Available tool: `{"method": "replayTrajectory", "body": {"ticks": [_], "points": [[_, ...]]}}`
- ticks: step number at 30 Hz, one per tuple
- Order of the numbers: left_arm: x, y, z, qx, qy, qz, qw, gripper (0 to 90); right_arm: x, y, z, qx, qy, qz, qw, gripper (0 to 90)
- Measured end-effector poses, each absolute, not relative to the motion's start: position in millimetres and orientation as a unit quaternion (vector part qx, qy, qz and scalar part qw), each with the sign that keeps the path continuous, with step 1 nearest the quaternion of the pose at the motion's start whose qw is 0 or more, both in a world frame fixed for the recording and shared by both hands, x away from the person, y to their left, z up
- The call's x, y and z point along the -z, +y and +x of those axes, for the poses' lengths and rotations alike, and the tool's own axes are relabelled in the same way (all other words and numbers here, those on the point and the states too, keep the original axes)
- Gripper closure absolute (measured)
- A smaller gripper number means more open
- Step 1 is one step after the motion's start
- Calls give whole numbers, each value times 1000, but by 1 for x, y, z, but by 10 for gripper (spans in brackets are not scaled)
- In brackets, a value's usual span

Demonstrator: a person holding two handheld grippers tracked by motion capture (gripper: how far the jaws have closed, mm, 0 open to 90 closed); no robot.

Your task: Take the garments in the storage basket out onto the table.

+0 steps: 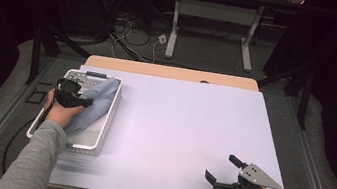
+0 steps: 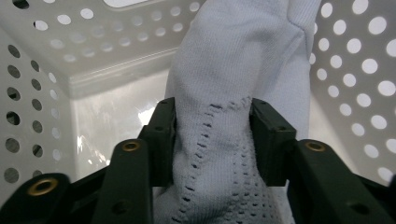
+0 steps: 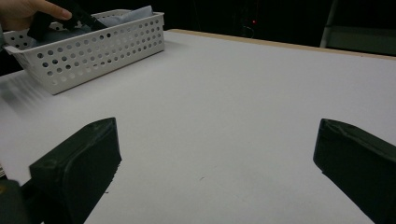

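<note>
At nine o'clock, the left gripper point(image 2: 212, 135) pinched the cloth point(image 2: 243, 70); lifting could drag the basket point(image 1: 107, 120), while the right gripper point(image 1: 222, 169) sat open

Dark room, black curtains at both frame edges. Grey floor point(image 1: 17, 59); tangled cables point(image 1: 133, 31) upper centre. White-legged desk point(image 1: 219, 11) along the top.

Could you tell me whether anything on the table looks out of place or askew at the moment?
Only slightly: the blue cloth is bunched, draping over the white basket's rim where the left tongs pinch it.
</note>
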State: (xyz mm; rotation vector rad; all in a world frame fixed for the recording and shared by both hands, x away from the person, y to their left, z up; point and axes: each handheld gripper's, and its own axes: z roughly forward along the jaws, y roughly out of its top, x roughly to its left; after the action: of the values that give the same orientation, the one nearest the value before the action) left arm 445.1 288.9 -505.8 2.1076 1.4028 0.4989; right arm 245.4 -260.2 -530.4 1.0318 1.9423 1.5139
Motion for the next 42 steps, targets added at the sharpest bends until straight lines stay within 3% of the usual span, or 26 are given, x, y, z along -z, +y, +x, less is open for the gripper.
{"method": "replayTrajectory", "body": {"ticks": [5, 12, 42], "points": [[505, 290, 445, -185, 519, 788, 276, 657, 531, -260, 245, -553, 705, 378, 234, 4], [502, 290, 444, -182, 518, 788, 279, 685, 530, -261, 246, -550, 708, 376, 235, 4], [485, 291, 430, -202, 506, 777, 316, 703, 530, -261, 246, -552, 706, 376, 235, 5]]}}
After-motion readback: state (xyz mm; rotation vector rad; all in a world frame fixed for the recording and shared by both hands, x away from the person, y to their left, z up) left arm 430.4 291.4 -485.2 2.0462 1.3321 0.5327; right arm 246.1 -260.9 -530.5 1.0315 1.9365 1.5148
